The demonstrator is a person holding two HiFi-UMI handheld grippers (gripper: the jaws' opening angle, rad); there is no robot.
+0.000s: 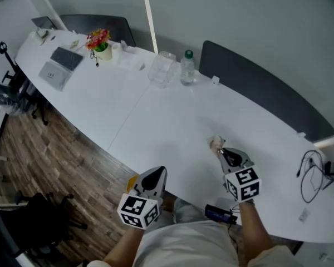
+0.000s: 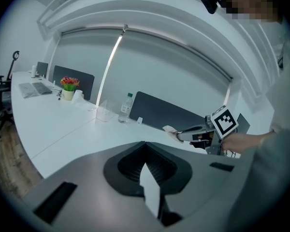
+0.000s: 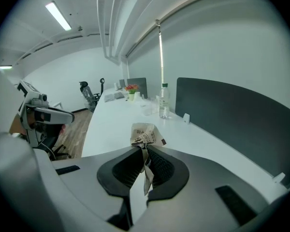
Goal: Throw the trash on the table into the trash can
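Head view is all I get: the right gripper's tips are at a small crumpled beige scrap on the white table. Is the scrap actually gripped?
Observer: Yes. In the right gripper view the right gripper is shut on the crumpled beige printed paper. A strip of it runs down between the closed jaws.
Operator: And the left gripper, is it carrying anything?
Observer: No. In the left gripper view the left gripper has its jaws together with nothing between them.
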